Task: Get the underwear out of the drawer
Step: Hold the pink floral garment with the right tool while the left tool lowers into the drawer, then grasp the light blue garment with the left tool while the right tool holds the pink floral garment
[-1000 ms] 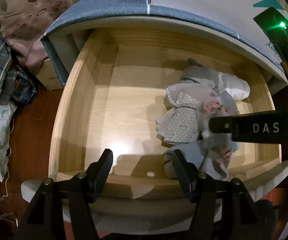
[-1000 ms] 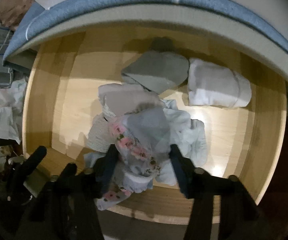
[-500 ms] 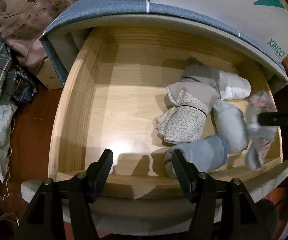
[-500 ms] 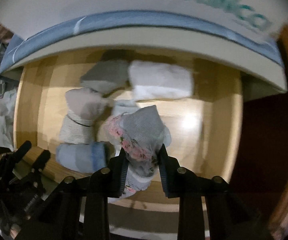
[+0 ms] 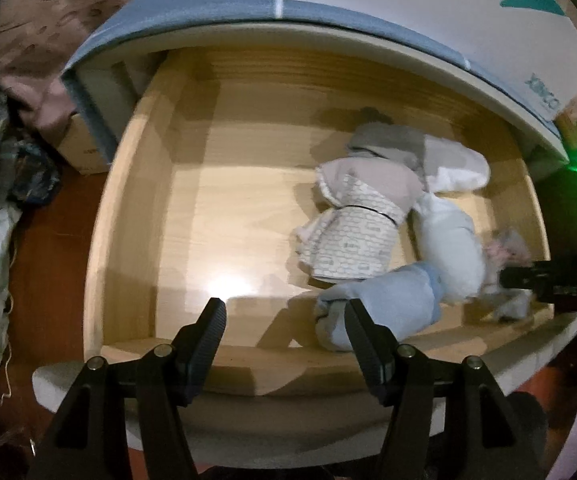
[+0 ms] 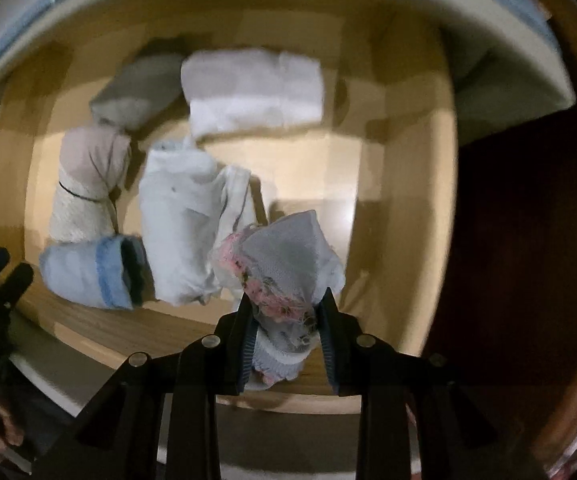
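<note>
Item: underwear (image 6: 284,272), grey-blue knit with a pink floral lace band, bunched and pinched between the fingers of the right gripper (image 6: 286,316); its jaws are easing open a touch, yet the pads press on the cloth at both sides and the piece hangs from them. Location: at the gripper's tips, above the near right corner of the wooden drawer (image 6: 404,184), not yet past the front rim. Handling, as judged: very light, soft, limp, no stiffness; it will sag and swing, and the lace could snag or slip from a loosening pinch; best taken through the thick bunched middle, several layers at once. Remaining stock ahead and left of the right gripper: white roll (image 6: 252,92), grey roll (image 6: 136,92), pale roll (image 6: 180,224), patterned roll (image 6: 84,188), blue roll (image 6: 84,276). Left gripper (image 5: 284,324): jaws wide apart, holding nothing, poised over the near rim with the blue roll just beside its right finger.
</note>
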Tool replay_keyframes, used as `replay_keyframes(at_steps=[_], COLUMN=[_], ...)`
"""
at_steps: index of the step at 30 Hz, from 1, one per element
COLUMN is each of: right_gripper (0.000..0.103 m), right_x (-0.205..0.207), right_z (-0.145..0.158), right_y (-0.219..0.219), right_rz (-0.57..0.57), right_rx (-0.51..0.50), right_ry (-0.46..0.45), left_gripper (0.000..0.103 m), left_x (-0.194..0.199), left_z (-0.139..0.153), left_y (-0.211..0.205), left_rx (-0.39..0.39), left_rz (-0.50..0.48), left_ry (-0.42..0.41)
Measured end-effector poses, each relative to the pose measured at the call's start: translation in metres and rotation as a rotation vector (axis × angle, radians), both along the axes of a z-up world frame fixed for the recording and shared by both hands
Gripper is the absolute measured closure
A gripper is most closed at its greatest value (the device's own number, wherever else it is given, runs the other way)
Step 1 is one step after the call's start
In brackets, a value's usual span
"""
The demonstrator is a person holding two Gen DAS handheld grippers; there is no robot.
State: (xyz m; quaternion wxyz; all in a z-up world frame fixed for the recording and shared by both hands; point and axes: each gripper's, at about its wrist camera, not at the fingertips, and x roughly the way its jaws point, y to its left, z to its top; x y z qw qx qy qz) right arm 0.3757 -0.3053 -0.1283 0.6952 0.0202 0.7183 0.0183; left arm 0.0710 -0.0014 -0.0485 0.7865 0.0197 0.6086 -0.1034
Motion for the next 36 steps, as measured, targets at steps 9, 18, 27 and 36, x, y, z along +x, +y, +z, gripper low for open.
replay_keyframes(at_steps=[9, 18, 27, 36], right_gripper=[0.067, 0.066, 0.07, 0.07], right_x=[0.004, -0.009, -0.019, -0.016], right_z=[-0.018, -0.033, -0.04, -0.058], right_y=[-0.003, -0.017, -0.023, -0.041], right_rz=[-0.038, -0.08, -0.112, -0.14], right_rx=[0.045, 0.058, 0.066, 0.134], right_ry=[0.018, 0.036, 0.035, 0.045], left_gripper=[0.04, 0.039, 0.036, 0.032], left_x=[0.023, 0.029, 0.027, 0.036], left_z=[0.008, -0.004, -0.008, -0.026], left_y=[-0.006, -0.037, -0.068, -0.094], left_rx=[-0.041, 0.01, -0.003, 0.052], left_rz=[-0.082, -0.207, -0.268, -0.264], left_ry=[0.074, 0.157, 0.192, 0.256])
